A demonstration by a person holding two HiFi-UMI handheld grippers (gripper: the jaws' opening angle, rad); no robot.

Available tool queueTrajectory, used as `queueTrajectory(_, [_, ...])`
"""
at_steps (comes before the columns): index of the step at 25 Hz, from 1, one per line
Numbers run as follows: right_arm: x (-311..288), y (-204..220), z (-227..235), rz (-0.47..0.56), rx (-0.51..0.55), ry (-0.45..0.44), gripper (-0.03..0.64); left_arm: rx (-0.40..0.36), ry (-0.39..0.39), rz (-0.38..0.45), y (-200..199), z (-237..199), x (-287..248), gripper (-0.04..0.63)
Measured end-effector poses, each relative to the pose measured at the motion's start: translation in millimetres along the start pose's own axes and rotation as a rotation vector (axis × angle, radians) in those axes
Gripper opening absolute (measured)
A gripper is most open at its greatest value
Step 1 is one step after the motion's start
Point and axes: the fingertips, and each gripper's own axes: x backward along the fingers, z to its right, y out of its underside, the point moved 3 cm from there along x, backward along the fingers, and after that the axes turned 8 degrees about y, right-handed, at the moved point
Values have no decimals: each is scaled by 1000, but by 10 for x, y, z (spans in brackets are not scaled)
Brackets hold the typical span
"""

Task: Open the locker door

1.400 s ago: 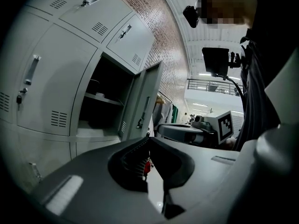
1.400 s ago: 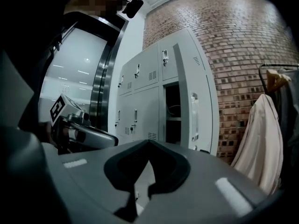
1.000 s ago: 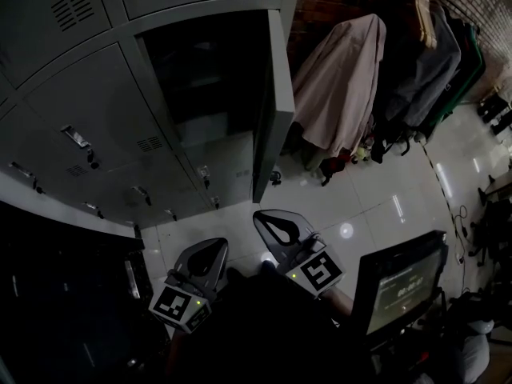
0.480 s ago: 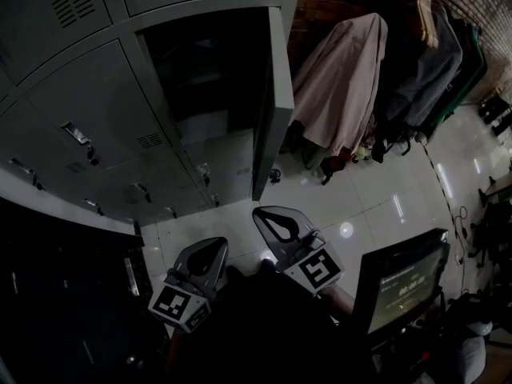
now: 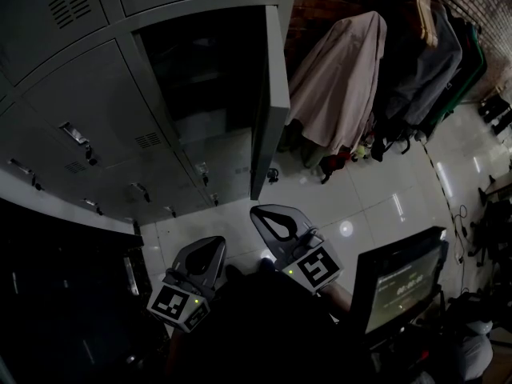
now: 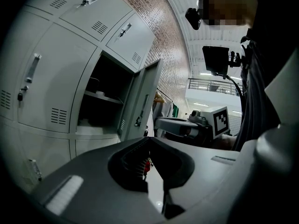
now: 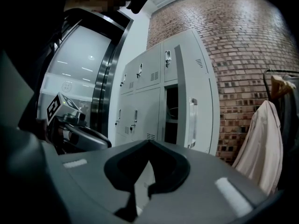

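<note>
A: Where's the locker door (image 5: pixel 270 110)?
B: Swung wide, upright, edge-on, ahead of and above both tools, well apart. Right tool (image 5: pixel 274 221) is nearer; left tool (image 5: pixel 206 253) sits lower left. Jaws closed on both, nothing held.
A: Looks done, then.

There were two tools, the left tool (image 5: pixel 210 248) and the right tool (image 5: pixel 269 217). There were two marked cubes, a left cube (image 5: pixel 174 304) and a right cube (image 5: pixel 314 269). One locker door (image 5: pixel 272 94) stood open. There was one screen (image 5: pixel 400 285). One light coat (image 5: pixel 336 78) hung beside some dark coats (image 5: pixel 432 62), which were too bunched up to count.
</note>
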Motion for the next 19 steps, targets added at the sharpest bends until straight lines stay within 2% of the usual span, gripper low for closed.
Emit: queueTrajectory(19, [-21,10,56,-2,-5,8,0,0,8,-4,1,-32,-37,15])
